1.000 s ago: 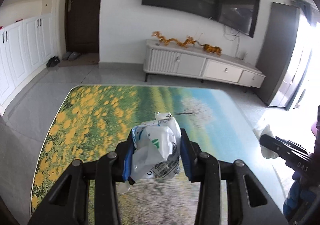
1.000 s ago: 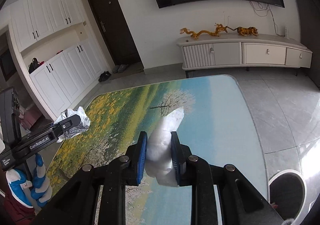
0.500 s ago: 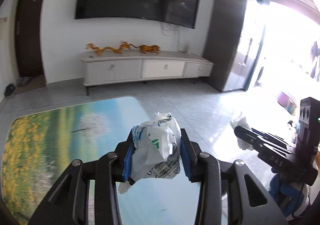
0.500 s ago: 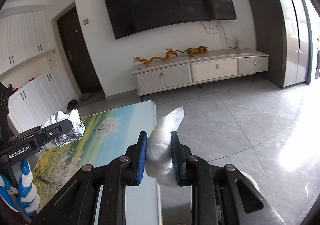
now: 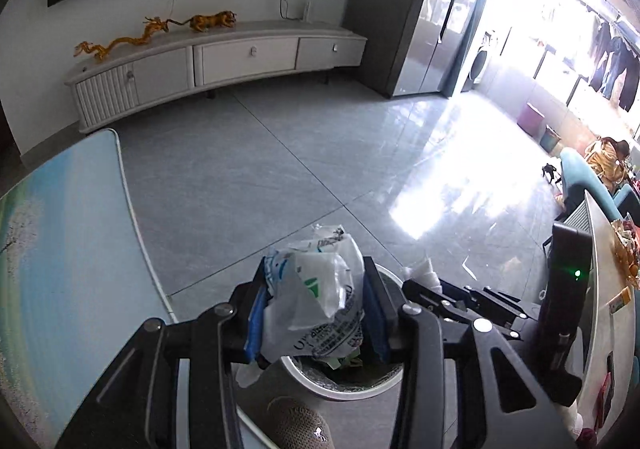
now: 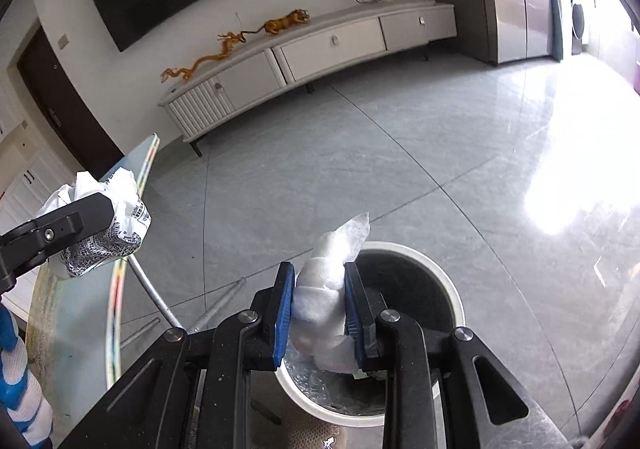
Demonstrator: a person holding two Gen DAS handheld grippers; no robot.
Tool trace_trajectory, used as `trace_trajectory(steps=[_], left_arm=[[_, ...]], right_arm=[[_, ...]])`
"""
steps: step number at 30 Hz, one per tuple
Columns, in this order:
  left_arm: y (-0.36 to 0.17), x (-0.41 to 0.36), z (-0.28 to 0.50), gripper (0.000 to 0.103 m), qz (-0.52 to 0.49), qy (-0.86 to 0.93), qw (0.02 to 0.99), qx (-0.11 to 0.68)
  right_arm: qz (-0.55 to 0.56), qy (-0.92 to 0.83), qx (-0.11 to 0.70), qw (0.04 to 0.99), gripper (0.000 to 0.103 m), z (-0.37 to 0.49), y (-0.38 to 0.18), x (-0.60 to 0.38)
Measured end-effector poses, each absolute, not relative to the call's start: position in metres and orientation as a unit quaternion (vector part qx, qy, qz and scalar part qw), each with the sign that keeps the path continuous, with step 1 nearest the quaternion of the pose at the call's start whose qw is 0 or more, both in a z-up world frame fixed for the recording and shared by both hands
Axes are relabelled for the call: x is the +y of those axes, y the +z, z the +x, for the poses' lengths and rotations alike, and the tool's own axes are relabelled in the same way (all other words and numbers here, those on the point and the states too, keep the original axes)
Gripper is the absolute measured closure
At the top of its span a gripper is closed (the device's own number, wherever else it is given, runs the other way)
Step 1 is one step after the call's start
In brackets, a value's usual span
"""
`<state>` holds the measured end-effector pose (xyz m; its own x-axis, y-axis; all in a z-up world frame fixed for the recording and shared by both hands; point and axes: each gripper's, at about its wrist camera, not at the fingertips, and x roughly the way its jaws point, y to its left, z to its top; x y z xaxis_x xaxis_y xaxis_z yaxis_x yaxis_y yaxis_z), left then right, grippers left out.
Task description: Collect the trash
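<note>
My left gripper is shut on a crumpled white plastic wrapper with printed text and holds it above a round white trash bin on the floor. My right gripper is shut on a wad of white foam wrap and holds it over the same bin, which has a dark inside and some trash in it. The left gripper with its wrapper shows at the left of the right wrist view. The right gripper's fingers show beside the bin in the left wrist view.
The table with a landscape print lies at the left, its edge close to the bin. A white TV cabinet stands against the far wall. The grey tile floor is open beyond the bin. A desk with clutter is at the right.
Both grippers have swung right, off the table, and tilted down over the trash bin. Each still holds its piece of trash.
</note>
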<state>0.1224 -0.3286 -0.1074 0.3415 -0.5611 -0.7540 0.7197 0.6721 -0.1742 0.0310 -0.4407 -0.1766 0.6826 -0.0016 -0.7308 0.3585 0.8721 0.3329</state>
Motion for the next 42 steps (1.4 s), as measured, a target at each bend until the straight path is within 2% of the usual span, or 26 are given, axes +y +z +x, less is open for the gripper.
trace_trajectory(steps=[2,5,7,8,13,20,22,23,29,42], left_arm=[[-0.121,-0.344,0.123,0.062,0.100,-0.398,0.805,0.429],[-0.135,-0.359,0.124,0.053,0.102,-0.407,0.792,0.443],[-0.141,-0.367,0.123,0.046,0.097,-0.413,0.784,0.453],[-0.144,-0.370,0.124,0.045,0.096,-0.416,0.781,0.456],[-0.150,-0.378,0.127,0.043,0.097,-0.423,0.772,0.465],[-0.138,-0.358,0.135,0.043,0.094,-0.391,0.800,0.445],[-0.129,-0.345,0.134,0.039,0.095,-0.374,0.817,0.427],[-0.124,-0.338,0.134,0.035,0.093,-0.363,0.827,0.419],[-0.093,-0.284,0.130,0.030,0.093,-0.301,0.874,0.368],[-0.034,-0.153,0.113,0.028,0.080,-0.168,0.943,0.275]], right_arm=[[0.242,-0.107,0.398,0.878,0.079,0.034,-0.192,-0.449],[0.254,-0.112,0.412,0.868,0.075,0.039,-0.210,-0.463],[0.259,-0.119,0.418,0.863,0.061,0.039,-0.219,-0.468],[0.263,-0.123,0.420,0.860,0.057,0.038,-0.223,-0.472],[0.270,-0.150,0.425,0.851,0.034,0.034,-0.233,-0.479],[0.272,-0.166,0.401,0.859,0.009,0.026,-0.215,-0.478],[0.267,-0.165,0.391,0.866,0.000,0.026,-0.205,-0.470],[0.262,-0.162,0.385,0.870,0.000,0.027,-0.199,-0.466],[0.240,-0.140,0.353,0.894,0.000,0.035,-0.162,-0.432],[0.160,-0.097,0.274,0.943,0.000,0.040,-0.072,-0.335]])
